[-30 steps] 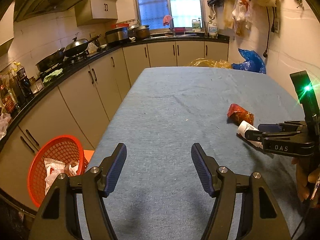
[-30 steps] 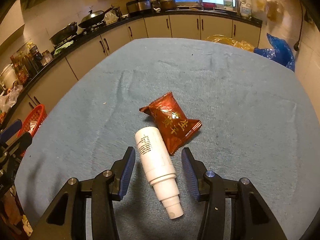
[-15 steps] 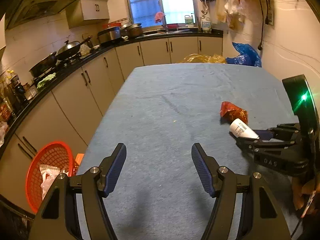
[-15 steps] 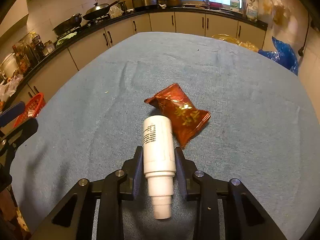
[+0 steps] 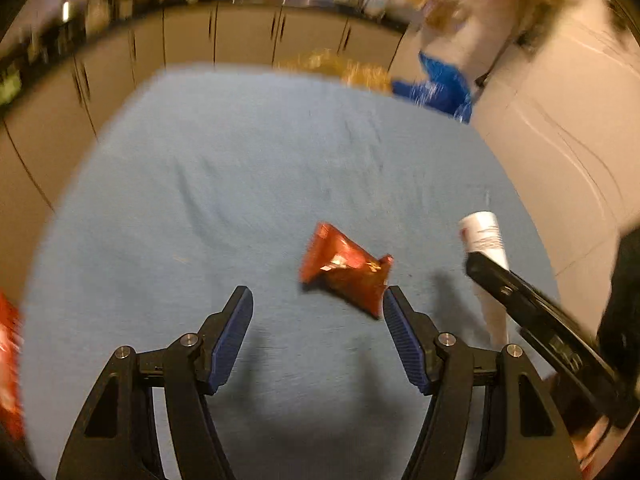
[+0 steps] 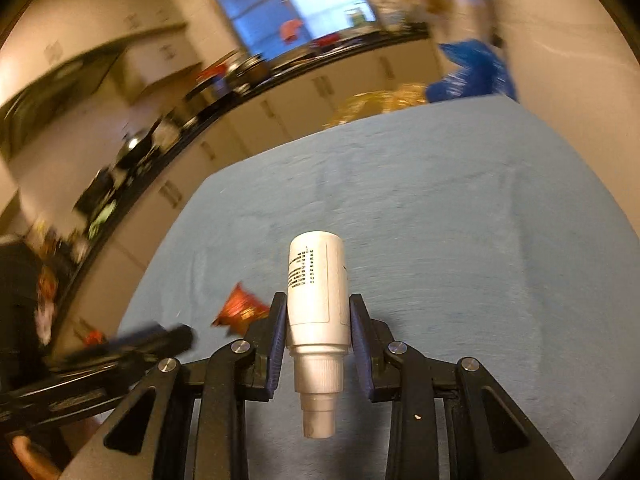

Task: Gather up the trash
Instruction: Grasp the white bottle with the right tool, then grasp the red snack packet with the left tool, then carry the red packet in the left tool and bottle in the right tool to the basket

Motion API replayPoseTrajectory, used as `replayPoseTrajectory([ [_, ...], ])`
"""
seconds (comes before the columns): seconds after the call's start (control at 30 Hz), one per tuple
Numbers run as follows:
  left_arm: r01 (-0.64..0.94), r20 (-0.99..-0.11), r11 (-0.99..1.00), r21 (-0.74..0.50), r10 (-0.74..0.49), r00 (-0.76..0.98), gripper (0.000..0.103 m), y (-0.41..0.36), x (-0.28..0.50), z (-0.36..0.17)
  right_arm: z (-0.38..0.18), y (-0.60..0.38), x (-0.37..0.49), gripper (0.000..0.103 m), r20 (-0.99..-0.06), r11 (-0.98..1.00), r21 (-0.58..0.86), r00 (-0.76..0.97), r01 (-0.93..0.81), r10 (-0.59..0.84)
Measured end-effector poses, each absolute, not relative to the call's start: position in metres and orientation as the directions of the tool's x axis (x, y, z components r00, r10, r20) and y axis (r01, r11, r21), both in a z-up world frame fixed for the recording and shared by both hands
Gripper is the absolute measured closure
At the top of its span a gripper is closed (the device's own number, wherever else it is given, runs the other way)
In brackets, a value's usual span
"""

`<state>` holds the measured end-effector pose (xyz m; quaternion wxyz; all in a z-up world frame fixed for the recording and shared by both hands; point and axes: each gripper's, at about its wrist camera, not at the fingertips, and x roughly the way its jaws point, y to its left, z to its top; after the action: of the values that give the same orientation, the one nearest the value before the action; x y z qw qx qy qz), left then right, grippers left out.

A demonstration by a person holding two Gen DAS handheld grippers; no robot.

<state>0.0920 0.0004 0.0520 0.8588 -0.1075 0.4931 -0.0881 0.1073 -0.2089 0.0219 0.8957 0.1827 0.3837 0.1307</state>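
While my right tool [image 6: 318, 334] pinches the white bottle [image 6: 316, 292], the left lines up on the wrapper.
My left tool [image 5: 318, 332] stands spread and empty; the red wrapper [image 5: 346, 272] lies on the blue counter [image 5: 240, 168] just beyond its right finger, long axis slanting far-left to near-right, nearer my left hand.

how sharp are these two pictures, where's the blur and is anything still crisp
Left wrist view: smeared throughout, cabinets streaked, red snack packet soft; only the left tongs crisp. Right wrist view: background kitchen tilted and blurred, but the white bottle in the right tongs is sharp.
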Motion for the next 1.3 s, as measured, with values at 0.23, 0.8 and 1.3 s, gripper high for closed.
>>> replayPoseTrajectory([
  [0.23, -0.111, -0.864, 0.943, -0.315, -0.237, 0.444, 0.039, -0.029, 0.127, 0.023, 0.030, -0.226, 0.100, 0.071, -0.610, 0.890, 0.454, 0.715, -0.038, 0.341],
  [0.8, -0.026, -0.763, 0.975, -0.223, -0.158, 0.627, 0.057, 0.002, 0.080, 0.055, 0.033, -0.195, 0.095, 0.071, -0.607, 0.896, 0.406, 0.680, -0.179, 0.411],
  [1.3, -0.208, -0.662, 0.968, -0.141, 0.064, 0.747, 0.057, 0.174, -0.053, 0.103, 0.055, -0.057, 0.052, 0.071, -0.616, 0.754, 0.423, 0.450, -0.502, 0.646],
])
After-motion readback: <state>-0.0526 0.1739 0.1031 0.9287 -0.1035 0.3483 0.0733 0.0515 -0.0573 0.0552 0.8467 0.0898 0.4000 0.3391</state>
